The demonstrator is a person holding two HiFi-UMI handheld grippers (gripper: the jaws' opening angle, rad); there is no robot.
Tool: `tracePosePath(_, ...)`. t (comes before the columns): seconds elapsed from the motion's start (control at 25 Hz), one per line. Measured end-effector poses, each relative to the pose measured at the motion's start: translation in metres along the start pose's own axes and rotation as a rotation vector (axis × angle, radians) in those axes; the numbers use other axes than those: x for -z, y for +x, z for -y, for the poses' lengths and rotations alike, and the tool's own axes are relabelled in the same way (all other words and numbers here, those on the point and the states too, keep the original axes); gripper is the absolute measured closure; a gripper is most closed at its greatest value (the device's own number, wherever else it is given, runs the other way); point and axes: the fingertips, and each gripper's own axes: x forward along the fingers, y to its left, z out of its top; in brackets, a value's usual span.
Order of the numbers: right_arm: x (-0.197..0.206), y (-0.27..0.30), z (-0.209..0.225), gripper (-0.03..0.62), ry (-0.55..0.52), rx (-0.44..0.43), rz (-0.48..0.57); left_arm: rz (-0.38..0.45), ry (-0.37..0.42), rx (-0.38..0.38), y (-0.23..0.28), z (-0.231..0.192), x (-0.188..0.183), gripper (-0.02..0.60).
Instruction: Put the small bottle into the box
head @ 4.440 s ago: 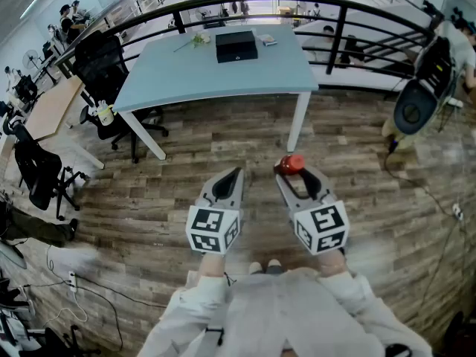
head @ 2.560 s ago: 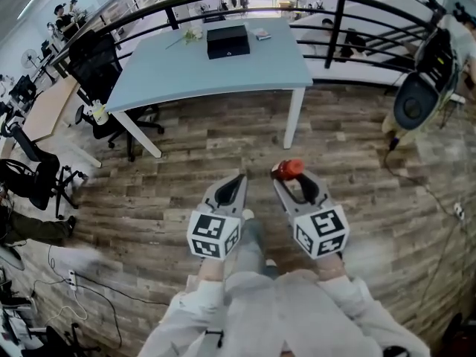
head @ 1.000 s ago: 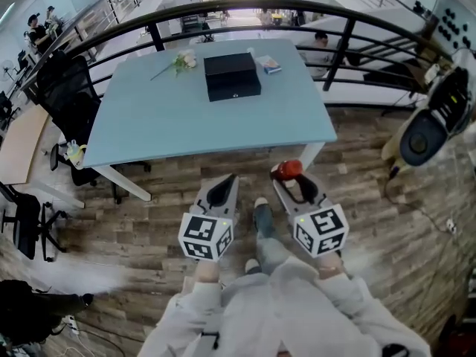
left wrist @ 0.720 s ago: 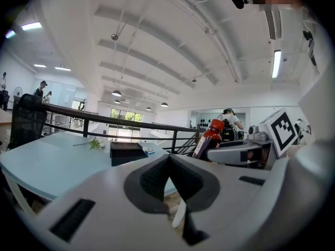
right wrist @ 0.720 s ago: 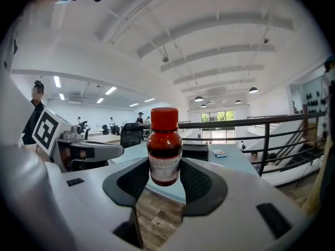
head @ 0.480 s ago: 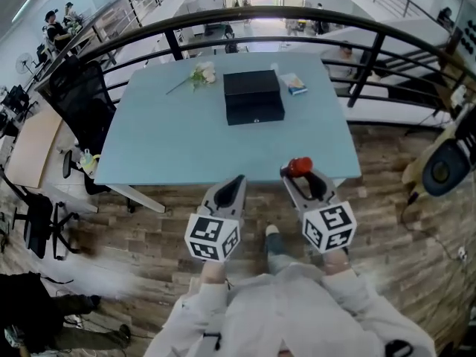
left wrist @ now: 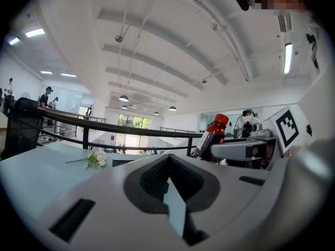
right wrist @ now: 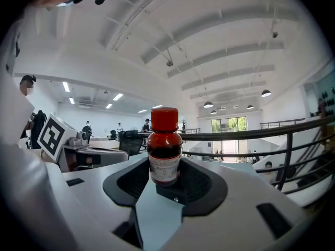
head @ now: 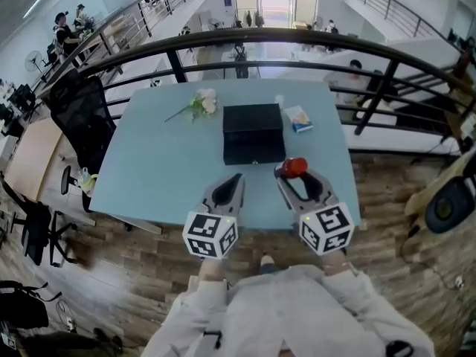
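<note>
- Right gripper (head: 296,178): your jaws are clamped on the small bottle (right wrist: 164,148), which stands upright between the pads. The hold sits low on its body, so the red cap and most of the paper label are above the grip.
- Left gripper (head: 229,187): its jaws are together with nothing between them. You hold it just beside the right one, over the near edge of the table (head: 149,173).
- Box (head: 253,133): black, lying flat at mid-table, beyond both grippers and apart from them. Its lid appears to be down, so the bottle is not yet in it and the box probably has to be opened first. The free left gripper suits that.
- Handling of the bottle: it looks rigid, light and smooth-walled, with dark liquid inside. Whether it is glass or plastic cannot be told, so treat it as breakable.
- Where to hold: the labelled body gives the pads the most friction. The low grip leaves the top free to tip, so keep the bottle upright and avoid quick swings.
- Bystanders on the table: a flower (head: 199,104) left of the box and a small packet (head: 299,119) to its right, both outside your path.
</note>
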Motion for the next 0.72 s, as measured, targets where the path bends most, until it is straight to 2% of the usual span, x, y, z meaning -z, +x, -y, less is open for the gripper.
tracePosePath(0.28, -0.002, 0.036, 0.051, 0.413, 0.005, 0.005, -0.009, -0.012, -0.010, -0.002, 0.053, -0.010, -0.002, 0.580)
tracePosePath(0.56, 0.019, 0.044, 0.066, 0.413, 0.056, -0.003, -0.019, -0.056, -0.016, -0.021, 0.066, -0.019, 0.013, 0.580)
tracePosePath(0.72, 0.015, 0.063, 0.073, 0.413, 0.062, 0.001, -0.043, -0.060, -0.024, -0.015, 0.083, -0.036, 0.005, 0.580)
